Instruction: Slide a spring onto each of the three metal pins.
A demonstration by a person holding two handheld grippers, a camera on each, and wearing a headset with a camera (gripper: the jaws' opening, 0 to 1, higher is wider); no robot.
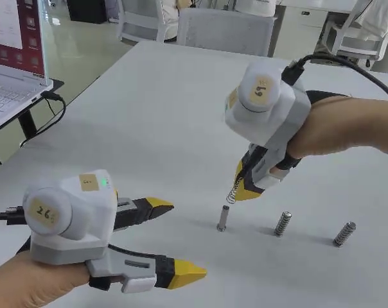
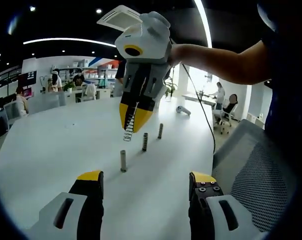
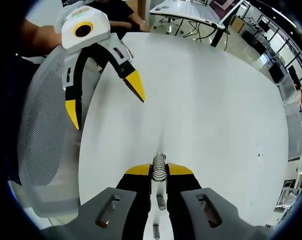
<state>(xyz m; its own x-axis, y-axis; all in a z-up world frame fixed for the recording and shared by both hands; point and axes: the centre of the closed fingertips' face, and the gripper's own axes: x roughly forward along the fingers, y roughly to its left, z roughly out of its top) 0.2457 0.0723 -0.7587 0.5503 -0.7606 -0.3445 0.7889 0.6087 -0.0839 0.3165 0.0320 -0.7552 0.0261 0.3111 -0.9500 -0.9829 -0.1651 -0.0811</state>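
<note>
Right gripper (image 1: 245, 187) is clamped narrow on a spring (image 1: 233, 188), pinching it near the top so the coil hangs out below the yellow tips, close to upright with a slight lean. And right beneath it, the bare pin (image 1: 223, 218), standing upright on the bench (image 1: 149, 115) at the end of the row, its top just under the spring's lower end and a touch off to one side in the head view. That small offset is everything: the coil's axis has to line up with the pin's before it can drop straight down over it. The middle pin (image 1: 282, 223) and the end pin (image 1: 343, 233) each wear a spring already, so this looks like the last one. The right gripper is plainly the nearer one. The left gripper (image 1: 178, 239) hangs well apart, jaws spread wide, holding nothing, pointing toward the row from the side.
</note>
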